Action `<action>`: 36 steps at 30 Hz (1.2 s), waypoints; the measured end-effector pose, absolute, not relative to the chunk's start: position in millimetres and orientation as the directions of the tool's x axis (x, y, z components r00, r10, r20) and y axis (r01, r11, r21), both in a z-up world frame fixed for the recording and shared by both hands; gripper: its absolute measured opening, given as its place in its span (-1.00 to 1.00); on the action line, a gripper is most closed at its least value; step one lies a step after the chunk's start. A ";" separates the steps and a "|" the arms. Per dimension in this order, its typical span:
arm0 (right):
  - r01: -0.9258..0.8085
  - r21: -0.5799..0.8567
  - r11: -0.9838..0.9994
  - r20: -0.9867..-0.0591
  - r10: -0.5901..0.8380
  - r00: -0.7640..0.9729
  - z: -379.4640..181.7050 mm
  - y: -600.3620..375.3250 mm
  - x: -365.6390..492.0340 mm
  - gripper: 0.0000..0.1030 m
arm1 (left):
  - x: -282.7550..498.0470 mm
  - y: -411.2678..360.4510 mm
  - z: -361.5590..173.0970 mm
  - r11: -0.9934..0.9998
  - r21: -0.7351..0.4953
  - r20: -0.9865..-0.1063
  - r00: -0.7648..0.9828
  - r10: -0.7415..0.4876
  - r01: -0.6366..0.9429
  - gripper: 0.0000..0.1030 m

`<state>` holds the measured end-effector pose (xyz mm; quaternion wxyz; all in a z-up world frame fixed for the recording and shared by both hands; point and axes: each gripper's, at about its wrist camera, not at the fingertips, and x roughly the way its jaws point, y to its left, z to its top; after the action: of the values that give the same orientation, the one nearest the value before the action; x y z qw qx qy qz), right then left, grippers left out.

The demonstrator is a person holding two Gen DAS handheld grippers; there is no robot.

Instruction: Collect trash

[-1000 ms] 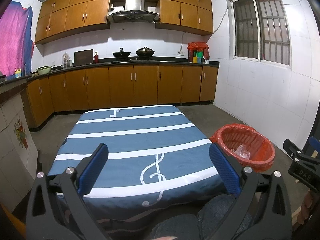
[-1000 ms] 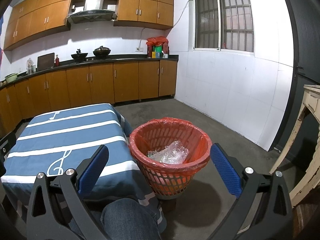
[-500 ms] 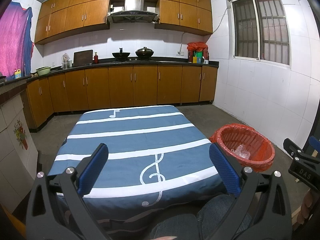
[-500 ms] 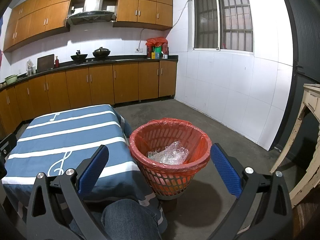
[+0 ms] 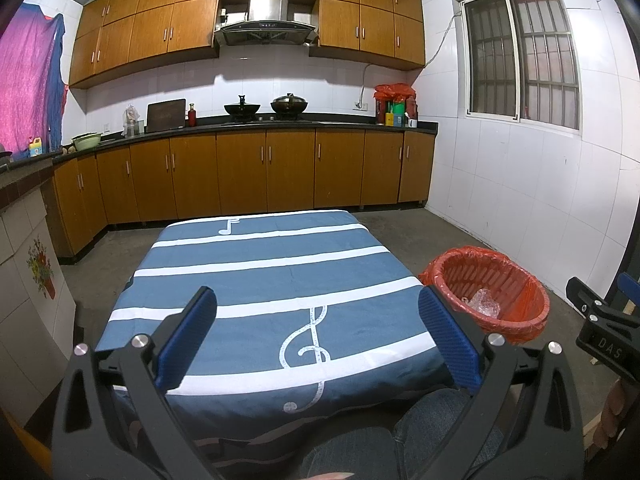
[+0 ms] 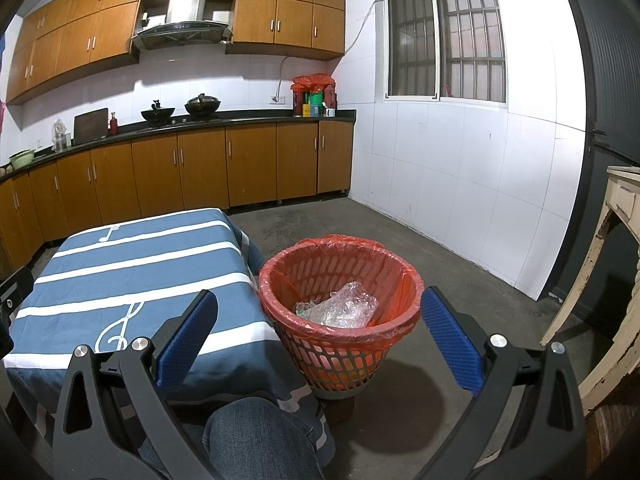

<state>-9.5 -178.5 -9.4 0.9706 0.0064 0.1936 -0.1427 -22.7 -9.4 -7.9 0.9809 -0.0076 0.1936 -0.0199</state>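
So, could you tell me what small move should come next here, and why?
Probably just hold, or back off: both the left gripper and right gripper are open and hold nothing, the crumpled plastic already lies in the red bin, and no trash shows on the tablecloth.

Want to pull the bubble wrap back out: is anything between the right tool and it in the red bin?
Nothing visible. The right tool is open facing the red bin, whose top is uncovered; the bubble wrap lies exposed inside, below the rim.
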 end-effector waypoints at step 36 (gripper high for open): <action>0.281 -0.042 0.959 -0.382 -0.275 0.882 -9.2 -177.1 -10.7 0.95 | -21.1 -7.7 -10.4 0.999 -0.024 -0.386 0.922 -0.042 0.035 0.92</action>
<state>-10.7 -177.1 -9.2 0.9701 0.0071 0.1960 -0.1432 -21.1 -7.7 -10.4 0.9802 -0.0082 0.1970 -0.0195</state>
